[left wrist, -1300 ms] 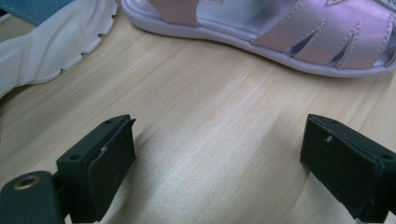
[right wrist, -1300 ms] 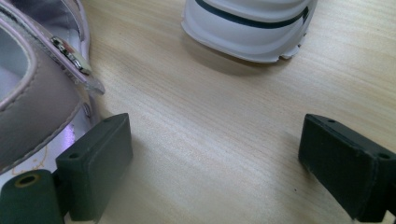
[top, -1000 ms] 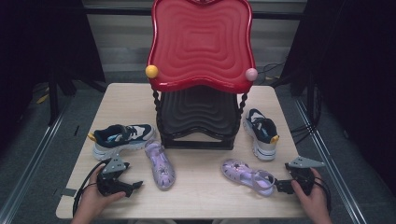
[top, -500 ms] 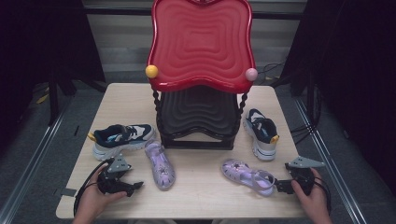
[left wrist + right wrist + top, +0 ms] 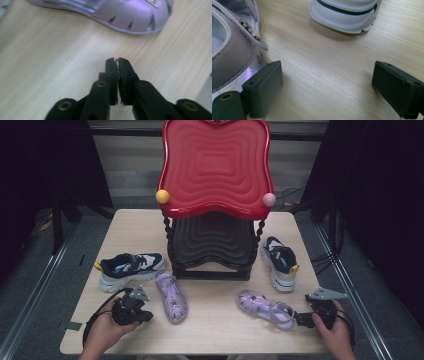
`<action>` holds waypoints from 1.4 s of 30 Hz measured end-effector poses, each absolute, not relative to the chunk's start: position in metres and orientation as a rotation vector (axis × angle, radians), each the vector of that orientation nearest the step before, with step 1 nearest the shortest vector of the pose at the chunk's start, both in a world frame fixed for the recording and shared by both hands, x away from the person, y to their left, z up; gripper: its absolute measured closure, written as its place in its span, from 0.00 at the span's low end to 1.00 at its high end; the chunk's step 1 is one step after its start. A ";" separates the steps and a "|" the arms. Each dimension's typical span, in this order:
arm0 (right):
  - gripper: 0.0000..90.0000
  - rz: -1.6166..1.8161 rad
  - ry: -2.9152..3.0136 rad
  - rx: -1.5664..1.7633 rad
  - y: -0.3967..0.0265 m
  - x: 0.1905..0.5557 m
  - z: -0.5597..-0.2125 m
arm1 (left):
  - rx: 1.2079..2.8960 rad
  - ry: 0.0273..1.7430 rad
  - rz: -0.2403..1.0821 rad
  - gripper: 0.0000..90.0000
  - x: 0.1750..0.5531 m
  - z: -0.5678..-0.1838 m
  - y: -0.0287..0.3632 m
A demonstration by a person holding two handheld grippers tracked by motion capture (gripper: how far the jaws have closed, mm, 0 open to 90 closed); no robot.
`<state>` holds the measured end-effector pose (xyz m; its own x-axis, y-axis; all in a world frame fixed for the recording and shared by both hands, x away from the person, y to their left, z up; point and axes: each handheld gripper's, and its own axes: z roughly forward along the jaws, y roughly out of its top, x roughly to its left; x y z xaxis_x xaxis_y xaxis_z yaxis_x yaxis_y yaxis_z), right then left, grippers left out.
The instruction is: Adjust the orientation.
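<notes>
My left gripper (image 5: 148, 316) sits at the table's front left, just left of a purple sandal (image 5: 171, 296). Its jaws have just been closing and now meet with nothing between them (image 5: 117, 61), a short way from the sandal's toe (image 5: 130, 15). At the front right, my right gripper (image 5: 300, 319) stands open, its jaws wide apart (image 5: 329, 85). Its left pad (image 5: 265, 87) lies right beside the heel of the second purple sandal (image 5: 229, 50) (image 5: 265, 309); whether it touches the heel I cannot tell. Bare wood lies between the jaws.
A rack with a red top tray (image 5: 215, 170) and a black lower tray (image 5: 212, 245) stands mid-table. A navy and white sneaker (image 5: 131, 269) lies to its left and another (image 5: 280, 262) to its right, whose white sole (image 5: 344, 15) is ahead of my right gripper.
The left gripper's jaws have gone from open to shut with nothing between them, and that hand has lifted slightly. The right hand and the shoes have stayed put.
</notes>
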<state>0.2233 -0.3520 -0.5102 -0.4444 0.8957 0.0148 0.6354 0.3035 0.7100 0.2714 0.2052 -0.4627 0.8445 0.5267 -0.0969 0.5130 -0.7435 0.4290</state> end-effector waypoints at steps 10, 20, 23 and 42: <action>0.10 0.925 2.192 1.369 -0.352 0.223 -0.510 | 2.633 0.636 0.046 1.00 0.274 -0.463 0.168; 0.10 0.925 2.192 1.369 -0.352 0.223 -0.510 | 2.651 0.553 0.013 1.00 0.272 -0.462 0.137; 0.10 0.925 2.192 1.369 -0.352 0.223 -0.510 | 2.653 0.538 0.004 1.00 0.275 -0.462 0.126; 0.10 0.925 2.193 1.369 -0.352 0.223 -0.510 | 2.667 0.568 -0.038 1.00 0.280 -0.449 0.133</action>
